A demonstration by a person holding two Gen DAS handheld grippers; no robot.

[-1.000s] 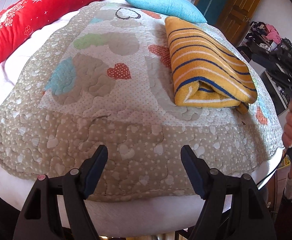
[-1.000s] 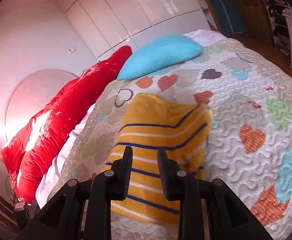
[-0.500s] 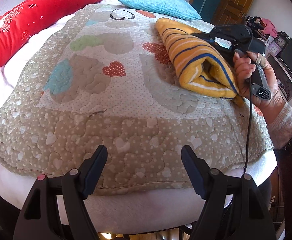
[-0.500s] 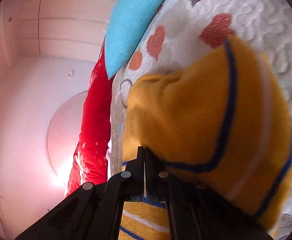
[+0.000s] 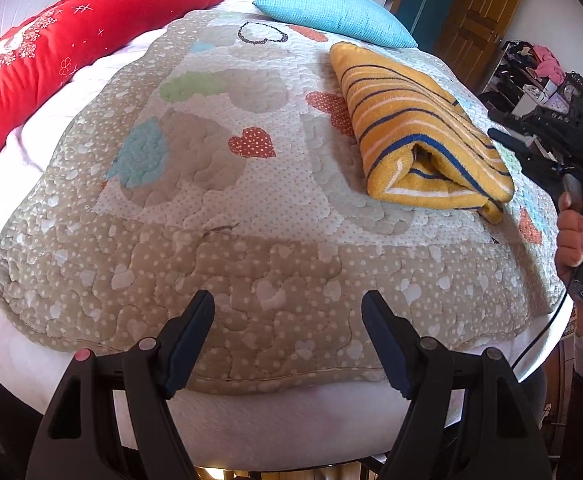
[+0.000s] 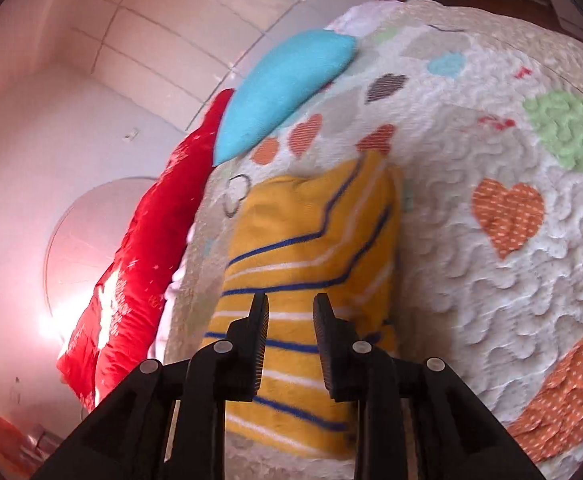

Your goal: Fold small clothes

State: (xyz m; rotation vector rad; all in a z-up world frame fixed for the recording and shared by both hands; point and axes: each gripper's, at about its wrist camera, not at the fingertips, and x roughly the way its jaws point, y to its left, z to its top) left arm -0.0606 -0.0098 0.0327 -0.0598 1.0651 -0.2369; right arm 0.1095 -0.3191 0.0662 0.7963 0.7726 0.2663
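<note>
1. Bolster (image 5: 71, 52), long and red with white snowflake marks, lay along the far left edge of the bed.
2. Nearer the middle, the left gripper (image 5: 287, 336) hovered over the near border of the heart-patterned quilt (image 5: 211, 184), its fingers spread wide apart and holding nothing.
3. At the head of the bed, right of the bolster, sat a turquoise pillow (image 5: 331, 14).
4. Right of centre, the folded yellow garment (image 5: 419, 128) with blue and white stripes rested on the quilt, its open rolled end facing the near side, with one small corner sticking out at the lower right.
5. At the far right, the right hand (image 5: 579, 228) gripped the handle of the right gripper (image 6: 290, 340), which hung just beside the garment without touching it.
6. Seen from the right wrist, that gripper's fingers stood slightly apart above the garment's striped end, clamping nothing.
7. Behind it, a wooden door (image 5: 479, 12) stood in the far corner.
</note>
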